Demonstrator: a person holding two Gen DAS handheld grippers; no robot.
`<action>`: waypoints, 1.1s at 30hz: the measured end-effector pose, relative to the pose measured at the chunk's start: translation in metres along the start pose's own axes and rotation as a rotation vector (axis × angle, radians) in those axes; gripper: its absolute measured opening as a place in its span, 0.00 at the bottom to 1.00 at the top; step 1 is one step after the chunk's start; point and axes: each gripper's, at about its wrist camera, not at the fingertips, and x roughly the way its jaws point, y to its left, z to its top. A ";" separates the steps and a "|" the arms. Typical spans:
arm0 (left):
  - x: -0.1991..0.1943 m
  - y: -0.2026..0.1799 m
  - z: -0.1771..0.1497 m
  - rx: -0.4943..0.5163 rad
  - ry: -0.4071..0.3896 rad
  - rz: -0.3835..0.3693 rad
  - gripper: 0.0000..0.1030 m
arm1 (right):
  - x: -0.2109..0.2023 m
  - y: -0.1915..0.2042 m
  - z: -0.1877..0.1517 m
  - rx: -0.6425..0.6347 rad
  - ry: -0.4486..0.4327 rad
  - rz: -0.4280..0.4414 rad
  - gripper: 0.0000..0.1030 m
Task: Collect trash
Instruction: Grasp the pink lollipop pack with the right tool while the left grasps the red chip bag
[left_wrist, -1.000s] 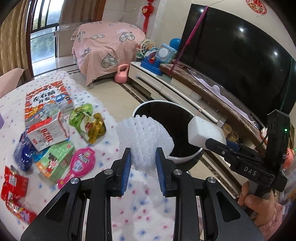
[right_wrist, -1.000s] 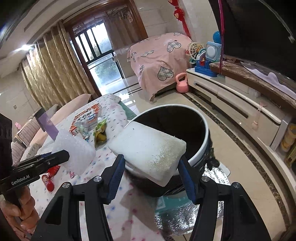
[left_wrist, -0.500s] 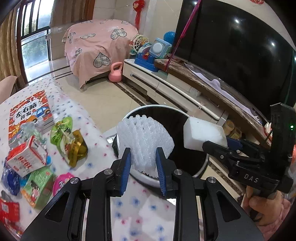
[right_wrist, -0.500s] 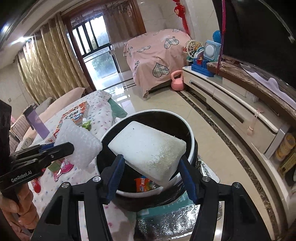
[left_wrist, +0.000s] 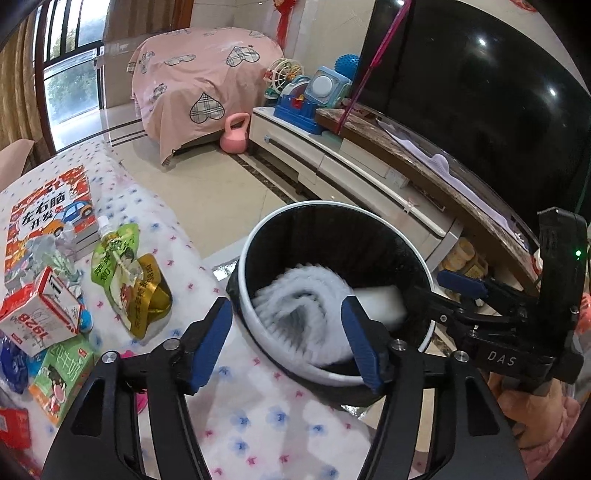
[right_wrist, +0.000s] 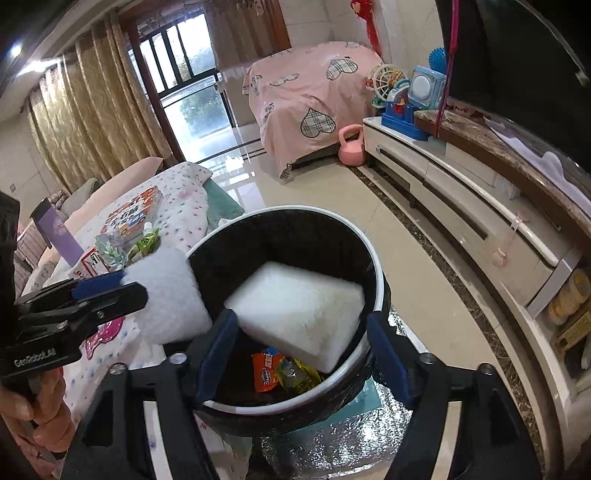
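Note:
A black bin with a white rim (left_wrist: 258, 236) (right_wrist: 373, 258) stands beside the table. My left gripper (left_wrist: 286, 343) is over its near edge, jaws opening, pads clear of the white foam net (left_wrist: 306, 306). The net is blurred and dropping into the bin. My right gripper (right_wrist: 303, 354) is over the bin too, its jaws opening. The white foam block (right_wrist: 299, 306) is loose between them, blurred, above wrappers (right_wrist: 269, 365) at the bottom. Each view shows the other gripper: the right gripper (left_wrist: 432, 288) and the left gripper (right_wrist: 125, 288) beside the net (right_wrist: 170, 295).
The dotted tablecloth (left_wrist: 155, 206) carries a green pouch (left_wrist: 114, 254), a red-and-white carton (left_wrist: 40, 321), a green box (left_wrist: 59, 380) and a picture book (left_wrist: 48, 214). A silver mat (right_wrist: 332, 435) lies under the bin. Behind it are a TV stand (left_wrist: 332, 158) and a pink kettlebell (left_wrist: 234, 134).
Both grippers moved forward over the bin. Their jaws then spread, and the foam net and the foam block slipped out and are falling into the bin.

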 end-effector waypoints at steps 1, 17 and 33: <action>-0.002 0.002 -0.001 -0.007 -0.001 -0.003 0.62 | 0.000 -0.001 0.000 0.005 -0.001 0.002 0.76; -0.059 0.048 -0.066 -0.150 -0.015 0.021 0.68 | -0.027 0.035 -0.028 0.078 -0.055 0.117 0.89; -0.125 0.113 -0.134 -0.275 -0.065 0.106 0.69 | -0.020 0.116 -0.070 0.063 -0.004 0.249 0.90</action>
